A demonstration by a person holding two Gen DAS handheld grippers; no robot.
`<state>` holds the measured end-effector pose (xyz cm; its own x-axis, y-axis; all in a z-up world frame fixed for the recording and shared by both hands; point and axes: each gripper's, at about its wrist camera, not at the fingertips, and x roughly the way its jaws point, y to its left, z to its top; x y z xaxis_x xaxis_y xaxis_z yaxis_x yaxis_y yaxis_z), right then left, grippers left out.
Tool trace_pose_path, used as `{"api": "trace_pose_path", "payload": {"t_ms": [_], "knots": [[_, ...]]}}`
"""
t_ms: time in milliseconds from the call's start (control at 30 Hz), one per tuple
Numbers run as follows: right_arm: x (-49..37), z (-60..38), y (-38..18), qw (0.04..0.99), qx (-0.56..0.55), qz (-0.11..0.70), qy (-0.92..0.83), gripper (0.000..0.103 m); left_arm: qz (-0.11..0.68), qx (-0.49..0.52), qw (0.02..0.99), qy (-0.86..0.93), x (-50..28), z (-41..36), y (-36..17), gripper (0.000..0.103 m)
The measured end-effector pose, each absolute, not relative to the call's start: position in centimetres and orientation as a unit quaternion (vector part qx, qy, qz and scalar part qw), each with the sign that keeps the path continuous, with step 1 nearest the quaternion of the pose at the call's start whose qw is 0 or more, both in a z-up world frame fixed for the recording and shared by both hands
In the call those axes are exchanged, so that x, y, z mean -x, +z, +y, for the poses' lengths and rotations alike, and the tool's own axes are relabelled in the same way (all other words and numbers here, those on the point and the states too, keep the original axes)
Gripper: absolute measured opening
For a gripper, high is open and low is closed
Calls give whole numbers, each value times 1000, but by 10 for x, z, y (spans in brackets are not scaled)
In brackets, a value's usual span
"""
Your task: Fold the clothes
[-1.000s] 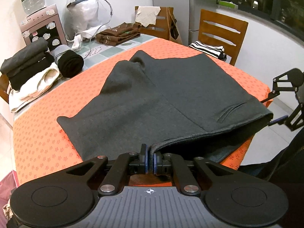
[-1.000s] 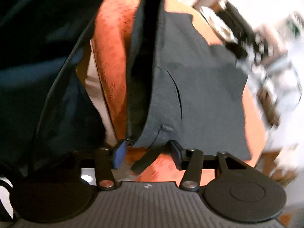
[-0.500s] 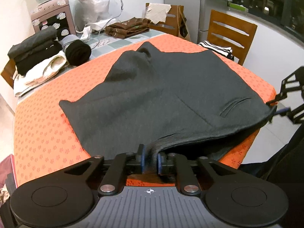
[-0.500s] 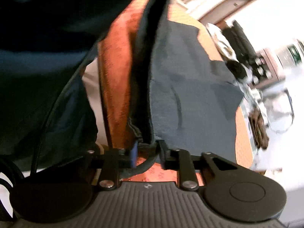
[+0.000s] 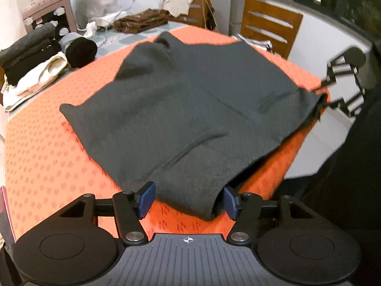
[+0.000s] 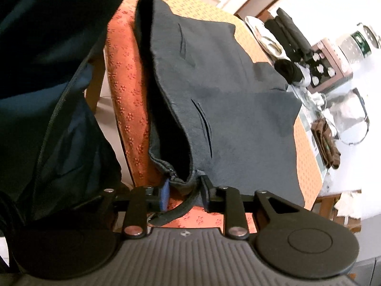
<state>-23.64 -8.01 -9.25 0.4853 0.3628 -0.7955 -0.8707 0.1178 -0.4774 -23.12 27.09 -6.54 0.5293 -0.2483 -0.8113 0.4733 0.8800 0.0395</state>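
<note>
A pair of dark grey shorts [image 5: 202,95] lies spread flat on the orange tablecloth [image 5: 47,155]. My left gripper [image 5: 188,201] hovers over the near corner of the shorts. Its jaws are opening, and the cloth lies slack on the table between the blue pads [image 5: 146,199]. In the right wrist view the waistband corner of the shorts [image 6: 226,83] and its drawstring sit between the fingers of my right gripper [image 6: 184,195]. Those jaws are opening too, and the cloth looks loose there. The right gripper [image 5: 343,88] also shows at the table's right edge.
Folded dark and cream clothes [image 5: 31,47] and a black roll [image 5: 81,50] sit at the back left. A brown garment [image 5: 140,21] and a white bag [image 5: 102,2] are behind. A wooden chair [image 5: 269,28] stands at the back right. A person's dark jacket [image 6: 47,71] is close to the table edge.
The left jaws went from shut on the shorts' corner to wide apart, and the cloth dropped onto the table. The right jaws closed on the waistband corner, then parted again.
</note>
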Motion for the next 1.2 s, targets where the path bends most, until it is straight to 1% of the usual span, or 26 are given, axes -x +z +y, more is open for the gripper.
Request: {"api": "trace_pose_path", "payload": {"t_ms": [67,200,267,300,400,467,500,733,867,1033,1200], "knots": [[237,-79,-96,705,494,266,434,39,440,-141,861,-212,237,269,-69,63],[239,-77,-98,707,482,290,429,41,437,-151,859,-220,246,270,-70,64],[239,-76,-99,707,476,295,432,45,442,-156,856,-219,247,272,-71,64],[238,-76,-99,706,470,299,436,50,447,-159,853,-218,246,272,-73,64],[240,-75,-103,703,464,305,444,52,464,-187,840,-210,246,274,-80,64],[241,-75,-105,702,463,305,447,52,460,-229,832,-210,251,275,-87,65],[240,-75,-106,704,459,307,448,52,458,-233,832,-211,252,275,-89,66],[239,-79,-109,705,453,307,451,56,424,-292,825,-233,257,263,-95,66],[241,-80,-108,710,446,308,449,56,430,-286,819,-248,255,270,-91,65],[242,-81,-108,716,435,312,449,57,463,-227,824,-236,248,289,-89,66],[240,-81,-109,719,425,315,451,58,445,-255,833,-209,256,294,-90,66]]}}
